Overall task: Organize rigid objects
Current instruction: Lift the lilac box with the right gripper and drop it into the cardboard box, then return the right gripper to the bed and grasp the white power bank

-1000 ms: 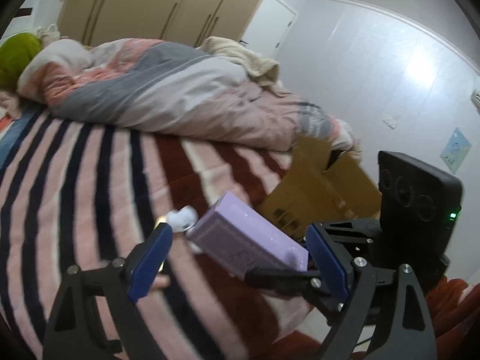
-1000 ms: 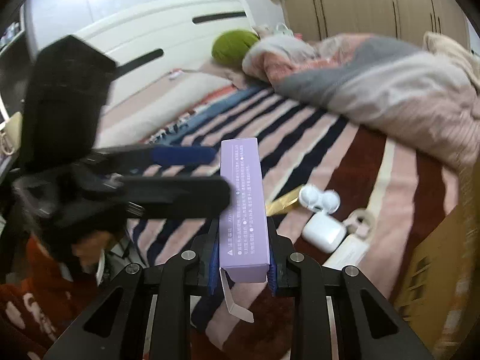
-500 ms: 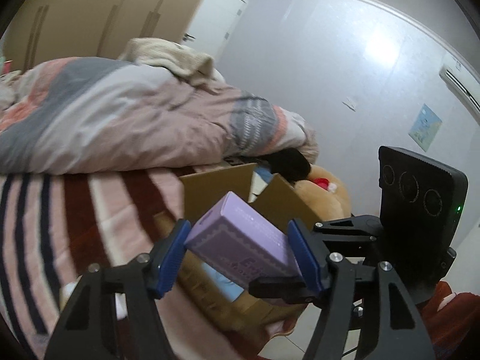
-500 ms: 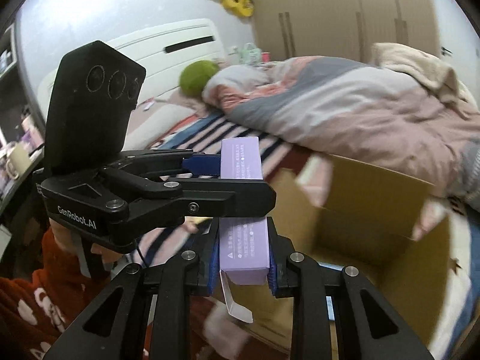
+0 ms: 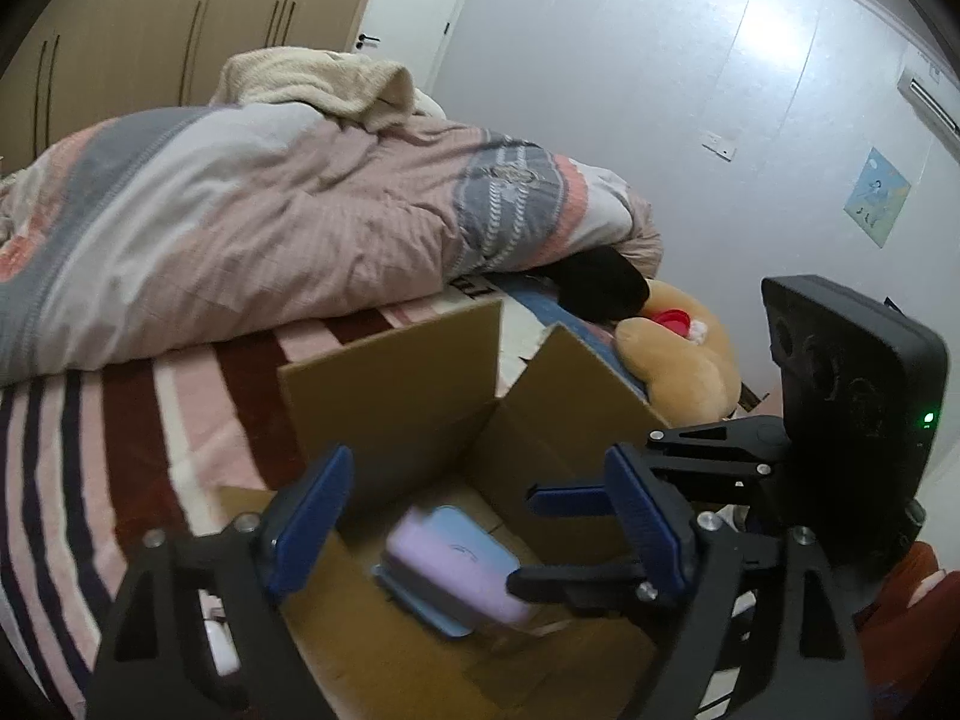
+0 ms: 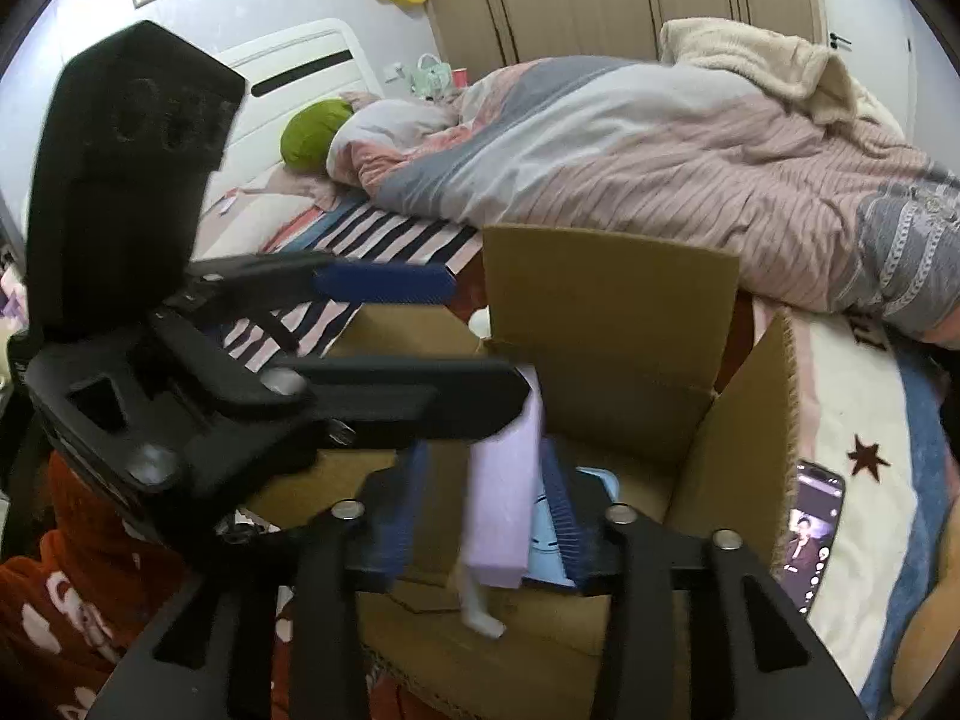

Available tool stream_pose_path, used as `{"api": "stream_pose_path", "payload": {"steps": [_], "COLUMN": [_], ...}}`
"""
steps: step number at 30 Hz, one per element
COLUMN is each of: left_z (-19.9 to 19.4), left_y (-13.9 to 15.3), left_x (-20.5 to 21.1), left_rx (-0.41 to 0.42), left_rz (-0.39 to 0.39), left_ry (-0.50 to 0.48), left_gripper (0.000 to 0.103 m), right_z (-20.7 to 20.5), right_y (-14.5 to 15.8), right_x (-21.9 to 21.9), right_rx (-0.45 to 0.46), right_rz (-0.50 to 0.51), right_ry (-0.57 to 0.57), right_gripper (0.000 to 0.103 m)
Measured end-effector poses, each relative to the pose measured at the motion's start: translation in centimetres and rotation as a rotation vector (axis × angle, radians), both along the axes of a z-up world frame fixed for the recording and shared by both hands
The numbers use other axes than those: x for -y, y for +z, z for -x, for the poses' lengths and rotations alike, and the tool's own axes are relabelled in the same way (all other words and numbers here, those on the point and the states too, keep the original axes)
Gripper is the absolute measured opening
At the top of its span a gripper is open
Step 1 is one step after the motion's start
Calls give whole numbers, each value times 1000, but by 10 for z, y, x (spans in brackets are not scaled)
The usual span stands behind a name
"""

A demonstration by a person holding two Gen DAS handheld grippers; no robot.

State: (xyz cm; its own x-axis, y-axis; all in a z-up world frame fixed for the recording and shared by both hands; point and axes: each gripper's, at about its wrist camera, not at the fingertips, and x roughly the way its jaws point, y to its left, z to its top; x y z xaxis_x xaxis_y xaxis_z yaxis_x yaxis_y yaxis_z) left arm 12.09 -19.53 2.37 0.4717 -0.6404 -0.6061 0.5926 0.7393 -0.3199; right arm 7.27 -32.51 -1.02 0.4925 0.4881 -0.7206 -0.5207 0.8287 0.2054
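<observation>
We saw the purple box (image 6: pixel 503 495) inside the cardboard carton (image 6: pixel 612 282), between our right hand-held gripper's (image 6: pixel 489 525) spread fingers.

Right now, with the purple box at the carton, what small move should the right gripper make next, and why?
Probably lift the right gripper straight up, clear of the cardboard carton. Its jaws stand open with a gap beside the purple box, which looks blurred and tilted inside the carton above a blue item, so nothing is gripped.
</observation>
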Motion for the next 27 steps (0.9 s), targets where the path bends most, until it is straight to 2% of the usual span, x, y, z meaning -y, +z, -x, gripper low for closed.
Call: {"api": "stream_pose_path", "payload": {"steps": [8, 12, 17, 19, 22, 25, 27], "left_z": [18, 37, 59, 66, 73, 77, 77], "left_y": [14, 18, 11, 2, -13, -34, -51], "left_x": [-60, -108, -165, -185, -207, -224, -234], "left_rx": [57, 95, 122, 128, 130, 114, 101], "left_rz": [25, 28, 10, -9, -37, -57, -72], "left_ry": [109, 199, 305, 343, 392, 422, 433], "left_gripper": [84, 84, 84, 84, 91, 91, 91], "right_z": [13, 29, 44, 48, 51, 52, 50], "right_y": [13, 27, 29, 21, 2, -27, -50], "right_x": [-27, -66, -128, -154, -182, -203, -210], "right_rx": [43, 92, 97, 89, 50, 13, -11], "right_rz": [11, 10, 6, 10, 13, 37, 58], "right_ry": [32, 104, 210, 235, 250, 214, 164], "right_gripper": [36, 36, 36, 36, 37, 41, 48]}}
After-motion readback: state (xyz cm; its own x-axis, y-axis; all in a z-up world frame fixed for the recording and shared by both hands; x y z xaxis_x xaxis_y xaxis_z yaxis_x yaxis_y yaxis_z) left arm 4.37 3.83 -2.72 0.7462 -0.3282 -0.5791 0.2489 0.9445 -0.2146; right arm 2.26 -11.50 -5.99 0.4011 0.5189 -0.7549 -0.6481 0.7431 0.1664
